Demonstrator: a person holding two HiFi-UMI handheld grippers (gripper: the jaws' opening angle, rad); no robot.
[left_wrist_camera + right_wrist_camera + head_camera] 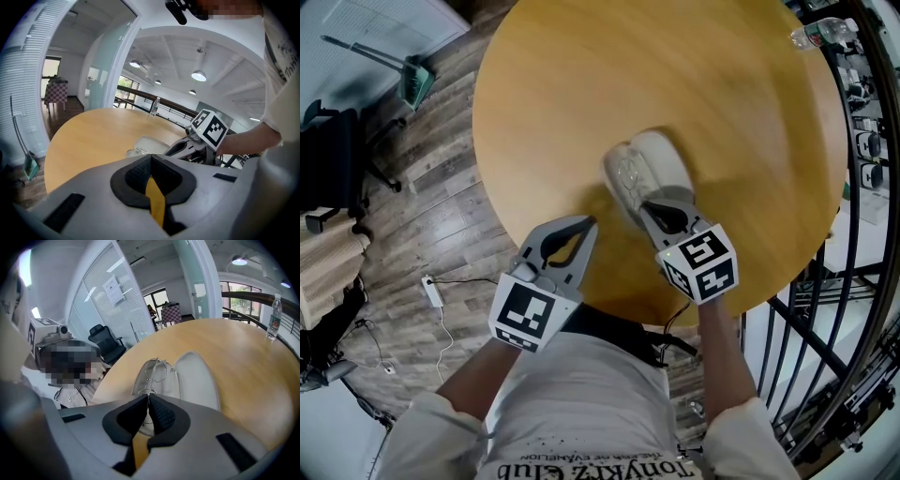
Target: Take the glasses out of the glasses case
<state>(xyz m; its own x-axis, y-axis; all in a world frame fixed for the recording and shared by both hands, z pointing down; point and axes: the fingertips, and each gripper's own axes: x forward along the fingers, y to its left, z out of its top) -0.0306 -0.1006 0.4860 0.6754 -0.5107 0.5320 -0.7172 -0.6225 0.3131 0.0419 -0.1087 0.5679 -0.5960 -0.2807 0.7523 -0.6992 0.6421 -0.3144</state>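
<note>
Nearest in, the right hand-held gripper (147, 397) had its jaws pinched down to a sliver on the thin wire frame of the glasses (155, 370), gripping the end closest to it. From that pinch the glasses ran straight ahead, long axis in line with the jaws, lying in the near-left half of the open glasses case (194, 378), whose pale second half spread open just to the right of the jaw line. So the frame was in hand but not yet out of the shell, and a pull up and back along that axis looked like the way clear. Off to the left side, the left hand-held gripper (150, 158) had its jaws pressed together on nothing, hanging above the near edge of the table (741, 141), with the case ahead and to its right, apart from it. The right one was plainly the nearer and was doing the work. Beyond the case, bare table ran out to a water bottle (274, 318) at the far rim.
</note>
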